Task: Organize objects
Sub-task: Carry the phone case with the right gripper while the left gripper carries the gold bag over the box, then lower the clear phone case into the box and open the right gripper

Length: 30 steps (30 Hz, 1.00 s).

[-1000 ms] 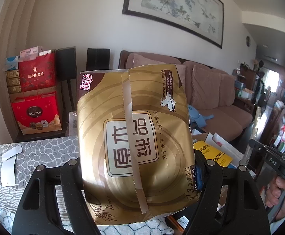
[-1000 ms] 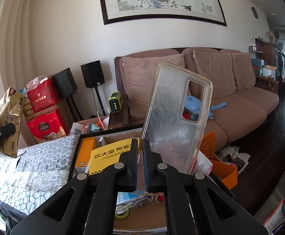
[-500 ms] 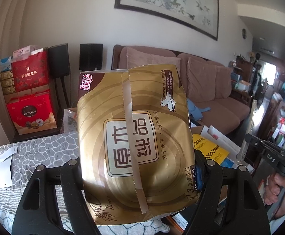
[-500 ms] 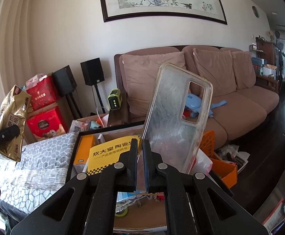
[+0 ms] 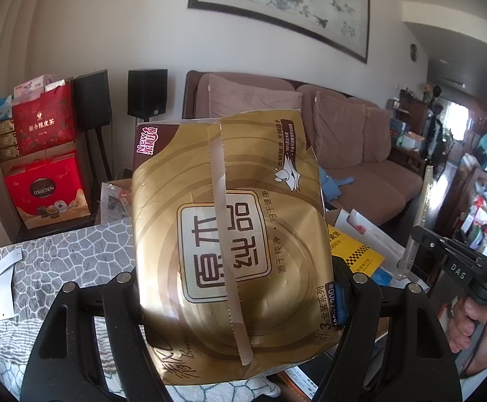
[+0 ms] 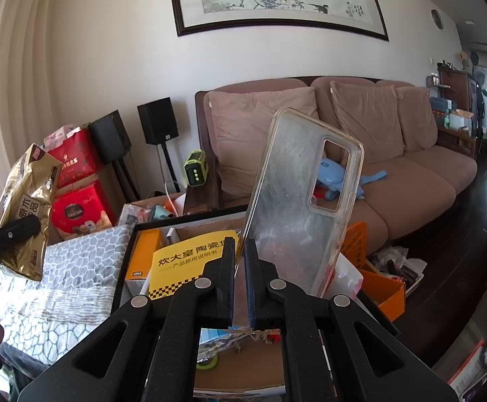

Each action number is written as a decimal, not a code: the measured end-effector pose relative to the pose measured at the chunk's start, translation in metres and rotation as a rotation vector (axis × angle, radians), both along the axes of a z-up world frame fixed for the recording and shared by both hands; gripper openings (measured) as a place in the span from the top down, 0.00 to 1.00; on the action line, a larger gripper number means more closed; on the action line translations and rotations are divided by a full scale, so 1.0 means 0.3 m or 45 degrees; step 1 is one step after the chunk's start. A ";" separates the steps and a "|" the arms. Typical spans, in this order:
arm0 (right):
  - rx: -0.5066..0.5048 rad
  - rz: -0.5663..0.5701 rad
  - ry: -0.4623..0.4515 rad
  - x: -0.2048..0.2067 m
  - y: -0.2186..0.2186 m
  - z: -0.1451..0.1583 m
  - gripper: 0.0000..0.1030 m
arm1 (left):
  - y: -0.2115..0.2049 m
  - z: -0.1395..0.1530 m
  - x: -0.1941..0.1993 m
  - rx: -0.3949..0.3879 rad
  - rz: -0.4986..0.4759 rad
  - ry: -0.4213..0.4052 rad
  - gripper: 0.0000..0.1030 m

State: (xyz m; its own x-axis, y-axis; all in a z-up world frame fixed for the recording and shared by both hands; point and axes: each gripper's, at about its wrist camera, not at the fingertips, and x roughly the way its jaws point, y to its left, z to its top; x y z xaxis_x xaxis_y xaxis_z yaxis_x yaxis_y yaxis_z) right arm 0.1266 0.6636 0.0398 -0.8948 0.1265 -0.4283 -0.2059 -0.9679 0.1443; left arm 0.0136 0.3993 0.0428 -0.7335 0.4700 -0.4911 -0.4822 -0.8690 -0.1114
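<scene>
Left wrist view: looks along my left gripper [image 5: 236,288], slightly downward, toward the sofa [image 5: 360,154].
Right wrist view: looks along my right gripper [image 6: 240,261], same direction.
Shared: sofa [image 6: 394,167], framed painting [image 5: 293,10].

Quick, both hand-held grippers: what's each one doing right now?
Left hand-held gripper: closed on the gold tissue pack.
Right hand-held gripper: shut on the clear phone case.

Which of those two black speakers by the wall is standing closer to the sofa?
The upright speaker on the thin stand, right beside the sofa's arm. The other speaker is turned at an angle, next to the red gift bag.
</scene>
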 end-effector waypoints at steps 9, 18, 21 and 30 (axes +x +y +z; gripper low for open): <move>-0.002 -0.001 -0.004 0.004 0.005 -0.006 0.96 | 0.013 -0.006 -0.003 -0.001 -0.019 -0.009 0.29; -0.003 0.002 -0.013 0.002 0.009 -0.015 0.96 | 0.032 -0.015 -0.005 -0.007 -0.036 -0.014 0.29; -0.003 0.004 -0.018 0.005 0.013 -0.020 0.96 | 0.044 -0.014 -0.006 -0.009 -0.045 -0.010 0.29; 0.013 -0.014 -0.036 0.005 0.028 -0.021 0.95 | 0.087 -0.022 0.004 -0.024 -0.090 -0.006 0.29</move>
